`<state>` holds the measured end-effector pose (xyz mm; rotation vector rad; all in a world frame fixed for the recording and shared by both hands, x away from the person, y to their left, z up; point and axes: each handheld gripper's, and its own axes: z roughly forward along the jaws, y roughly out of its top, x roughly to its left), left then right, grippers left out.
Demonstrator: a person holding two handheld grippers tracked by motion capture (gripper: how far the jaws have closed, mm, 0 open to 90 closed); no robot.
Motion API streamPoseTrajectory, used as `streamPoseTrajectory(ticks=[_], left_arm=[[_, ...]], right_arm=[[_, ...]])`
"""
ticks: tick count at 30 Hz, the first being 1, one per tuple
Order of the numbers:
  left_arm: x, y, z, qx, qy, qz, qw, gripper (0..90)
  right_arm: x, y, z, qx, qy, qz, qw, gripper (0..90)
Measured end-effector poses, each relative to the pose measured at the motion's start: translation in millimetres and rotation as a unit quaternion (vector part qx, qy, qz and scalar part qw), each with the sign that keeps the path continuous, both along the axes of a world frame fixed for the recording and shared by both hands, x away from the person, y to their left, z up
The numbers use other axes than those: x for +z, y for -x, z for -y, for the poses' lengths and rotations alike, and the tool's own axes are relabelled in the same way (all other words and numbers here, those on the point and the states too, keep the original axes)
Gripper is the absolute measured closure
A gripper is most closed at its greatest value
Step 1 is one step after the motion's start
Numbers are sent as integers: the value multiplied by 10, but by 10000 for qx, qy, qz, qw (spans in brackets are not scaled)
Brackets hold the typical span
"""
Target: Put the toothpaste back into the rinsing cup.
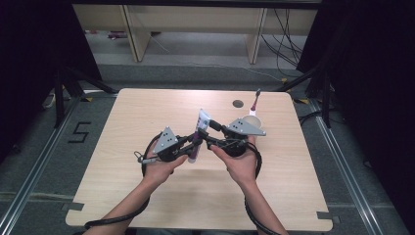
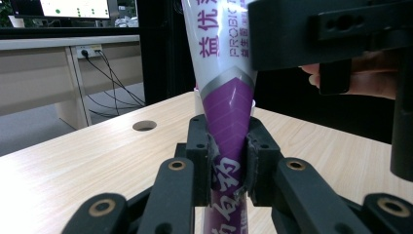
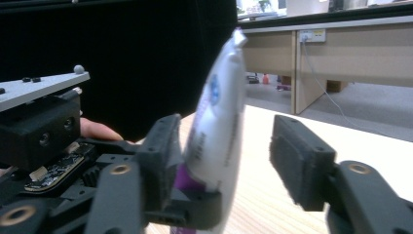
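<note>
Our left gripper point(image 2: 228, 168) clamps the purple lower part of the tube point(image 2: 225, 83), held upright above the table point(image 2: 87, 156). Our right gripper point(image 3: 229, 161) stands wide open around it. If it closes off-centre, the tube can twist or slip.

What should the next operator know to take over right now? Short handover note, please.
Left gripper: shut on the toothpaste tube, holding it upright above the table.
Right gripper: open, jaws either side of the tube's upper part, not clamped.
Cup with a toothbrush stands behind the right gripper.
Done: tube lifted and presented.
Left: probably close the right gripper on the tube; the purpose is unclear.
</note>
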<state>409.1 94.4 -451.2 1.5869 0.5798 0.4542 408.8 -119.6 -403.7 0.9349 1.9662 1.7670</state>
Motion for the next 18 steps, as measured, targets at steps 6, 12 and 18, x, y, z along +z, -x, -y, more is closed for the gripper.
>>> streamPoseTrajectory(ticks=[6, 12, 18], left_arm=[[1, 20, 83, -35, -16, 28, 10000, 759], [22, 26, 108, -39, 2, 41, 10000, 758], [15, 29, 110, -21, -4, 45, 10000, 756]], right_arm=[[21, -6, -2, 24, -69, 1, 10000, 576], [30, -13, 19, -51, -81, 53, 9999, 621], [36, 0, 19, -91, -143, -63, 9998, 635]])
